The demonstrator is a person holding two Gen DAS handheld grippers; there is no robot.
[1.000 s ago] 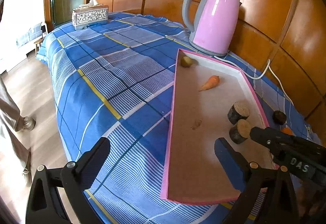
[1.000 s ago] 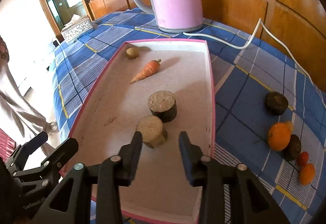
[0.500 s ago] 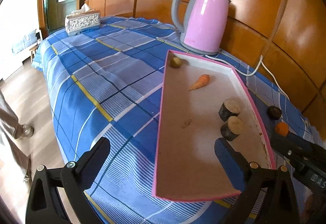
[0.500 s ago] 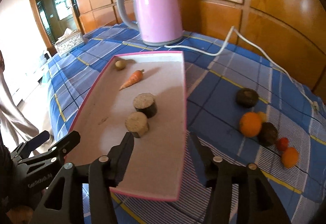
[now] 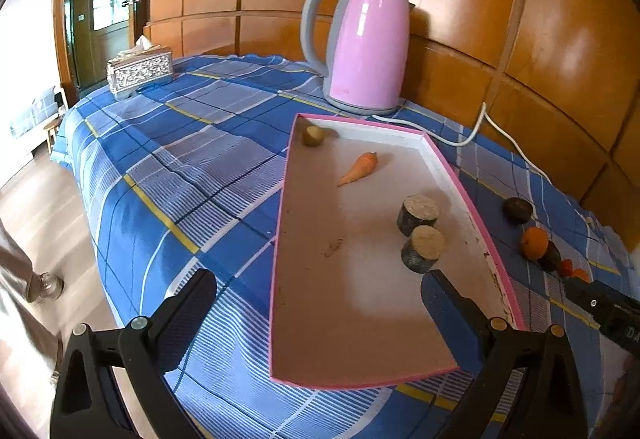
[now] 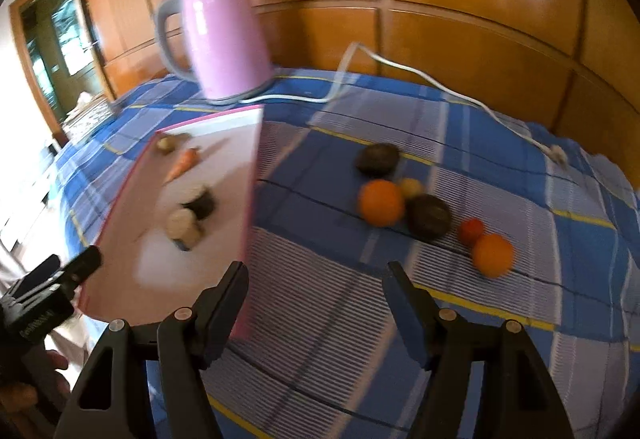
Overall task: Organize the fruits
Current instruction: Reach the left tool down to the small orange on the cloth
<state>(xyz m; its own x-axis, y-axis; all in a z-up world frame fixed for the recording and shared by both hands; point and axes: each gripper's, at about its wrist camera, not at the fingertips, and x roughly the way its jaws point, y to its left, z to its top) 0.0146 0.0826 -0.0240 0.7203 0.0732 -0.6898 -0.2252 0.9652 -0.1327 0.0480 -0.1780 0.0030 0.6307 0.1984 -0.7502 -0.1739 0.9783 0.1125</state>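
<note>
A pink-rimmed tray (image 5: 472,195) lies on the blue checked cloth and holds a carrot (image 5: 359,168), a small yellowish fruit (image 5: 313,135) and two cut wooden rounds (image 5: 423,248). Right of the tray, loose on the cloth, lie a large orange (image 6: 380,202), two dark round fruits (image 6: 429,216), a small yellow fruit (image 6: 410,187), a small red one (image 6: 470,232) and a smaller orange (image 6: 492,254). My right gripper (image 6: 316,291) hangs over the cloth near the tray's right edge, its jaws opening with nothing between them. My left gripper (image 5: 316,309) stands open over the tray's near end.
A pink electric kettle (image 5: 366,49) stands behind the tray against the wood-panelled wall, its white cord (image 6: 440,87) trailing across the cloth. A silver tissue box (image 5: 140,71) sits at the far left corner. A person's leg and shoe (image 5: 36,279) show on the floor at left.
My right gripper has let go of the pale wooden round in the tray, swung right toward the loose fruits and widened its jaws. The left gripper drifted slightly and stayed open.
</note>
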